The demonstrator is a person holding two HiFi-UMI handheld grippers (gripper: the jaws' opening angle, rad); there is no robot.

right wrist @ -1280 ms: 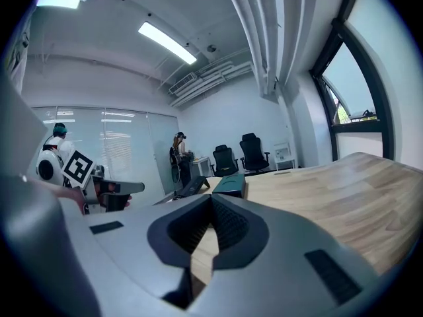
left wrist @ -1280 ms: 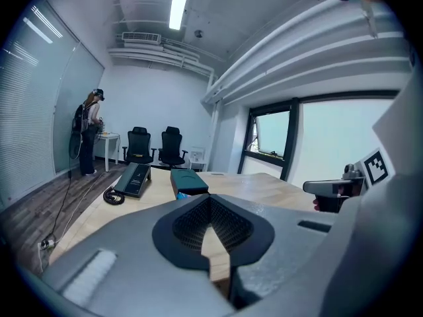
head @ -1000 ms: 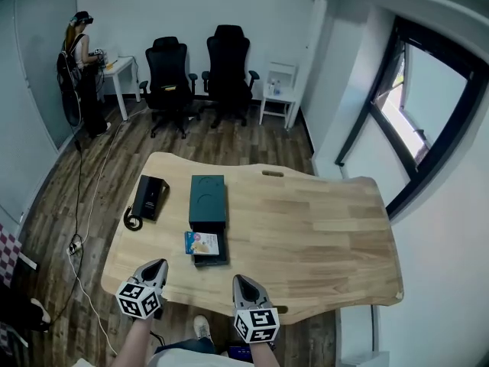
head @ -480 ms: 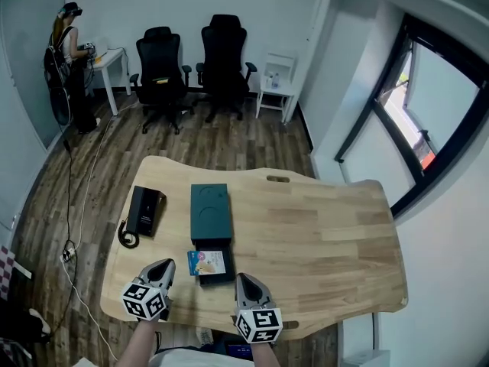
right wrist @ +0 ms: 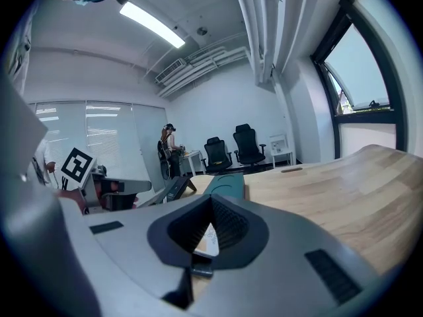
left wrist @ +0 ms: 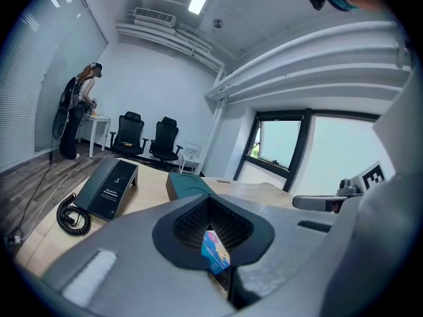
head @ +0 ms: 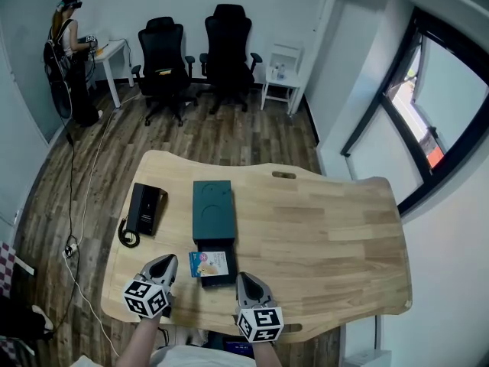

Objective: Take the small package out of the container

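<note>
A dark teal container point(head: 212, 211) lies on the wooden table point(head: 321, 235). Its black inner tray point(head: 218, 277) is slid out toward me. The small light-blue package point(head: 208, 264) rests on that tray, overhanging its left edge a little. My left gripper point(head: 164, 261) is shut and empty, just left of the package. My right gripper point(head: 245, 278) is shut and empty, just right of the tray. In the left gripper view the package point(left wrist: 215, 251) shows beyond the closed jaws, with the container point(left wrist: 188, 185) behind it. The right gripper view shows the package point(right wrist: 209, 238) and container point(right wrist: 228, 183) too.
A black desk phone point(head: 145, 209) with a coiled cord point(head: 128, 233) lies left of the container. Beyond the table are two black office chairs point(head: 195, 56), a small white table point(head: 281, 79) and a person point(head: 69, 56) at a white desk. A window is on the right.
Both shut grippers have edged forward, so the package and tray now lie level with their tips. The head view has shifted slightly. The package and container have not moved.
</note>
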